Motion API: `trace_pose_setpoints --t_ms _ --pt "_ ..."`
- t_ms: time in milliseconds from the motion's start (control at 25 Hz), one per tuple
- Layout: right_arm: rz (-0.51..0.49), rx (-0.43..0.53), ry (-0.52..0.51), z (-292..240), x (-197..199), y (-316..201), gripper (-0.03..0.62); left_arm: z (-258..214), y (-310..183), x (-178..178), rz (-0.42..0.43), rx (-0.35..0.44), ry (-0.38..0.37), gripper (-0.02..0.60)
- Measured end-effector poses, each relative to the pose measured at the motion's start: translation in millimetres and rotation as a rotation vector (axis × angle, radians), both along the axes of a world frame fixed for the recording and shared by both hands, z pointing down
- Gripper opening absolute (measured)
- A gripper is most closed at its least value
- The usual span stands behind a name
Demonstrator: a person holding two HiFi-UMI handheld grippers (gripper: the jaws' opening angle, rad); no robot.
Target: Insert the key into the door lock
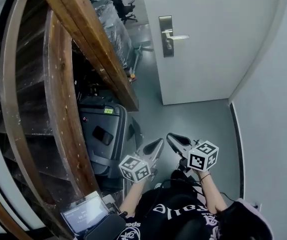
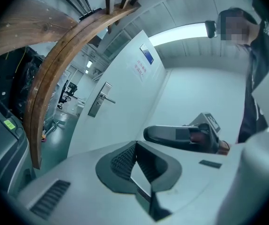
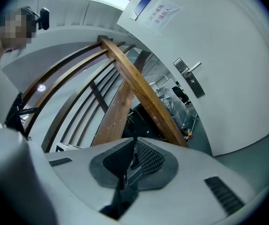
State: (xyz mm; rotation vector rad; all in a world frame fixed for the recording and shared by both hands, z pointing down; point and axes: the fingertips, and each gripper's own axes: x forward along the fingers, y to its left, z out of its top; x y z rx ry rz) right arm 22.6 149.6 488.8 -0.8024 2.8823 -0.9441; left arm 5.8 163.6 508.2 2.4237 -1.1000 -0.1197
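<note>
The white door stands ahead, with a metal lock plate and lever handle near its left edge. The plate also shows in the left gripper view and the right gripper view. Both grippers are held low, well short of the door. My left gripper is shut with nothing between its pads. Beside it, my right gripper is shut on a small dark key, which sits deep between the pads and barely shows. The right gripper also appears in the left gripper view.
A curved wooden stair beam runs along the left. A dark case sits under it, and a screen device lies at the lower left. Plastic-wrapped goods stand beyond the doorway. A pale wall closes the right side.
</note>
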Motion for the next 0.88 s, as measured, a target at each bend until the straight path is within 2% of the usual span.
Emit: trace_pose_setpoints --t_ms 160,360,560,880 --pt "0.064 -0.023 -0.012 7 -19 45 0.036 10 52 -22 0.029 -0.02 -0.008 0.005" --pt "0.117 -0.063 -0.014 22 -32 104 0.036 29 105 -41 0.052 -0.065 0.021 0.005" --pt "0.173 -0.085 0.026 30 -26 150 0.035 32 144 -35 0.108 -0.071 0.041 0.005" --pt "0.198 -0.049 0.065 19 -13 181 0.035 17 169 -23 0.132 -0.022 0.049 0.005"
